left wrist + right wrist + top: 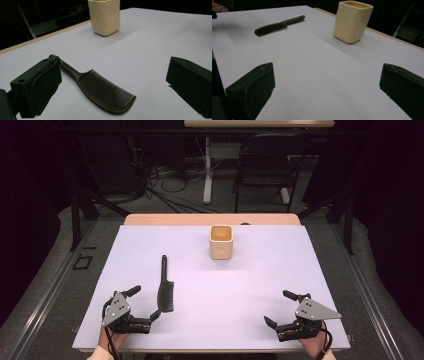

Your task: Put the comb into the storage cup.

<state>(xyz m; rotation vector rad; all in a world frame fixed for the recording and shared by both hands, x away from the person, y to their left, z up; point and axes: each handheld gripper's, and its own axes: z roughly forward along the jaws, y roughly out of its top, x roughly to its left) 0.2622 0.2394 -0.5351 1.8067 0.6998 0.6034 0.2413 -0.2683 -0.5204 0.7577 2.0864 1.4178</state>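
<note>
A black comb lies flat on the white table sheet, handle pointing away from me. In the left gripper view the comb lies just ahead, between the wide jaws, untouched. My left gripper rests open at the near left, its inner jaw tip close to the comb's toothed end. A cream square cup stands upright at the far middle. My right gripper sits open at the near right, nothing between its jaws. The right gripper view shows the cup ahead to the right and the comb far left.
The sheet covers a wooden table whose far edge shows bare. Beyond it stand a black chair and a white table leg with cables on the floor.
</note>
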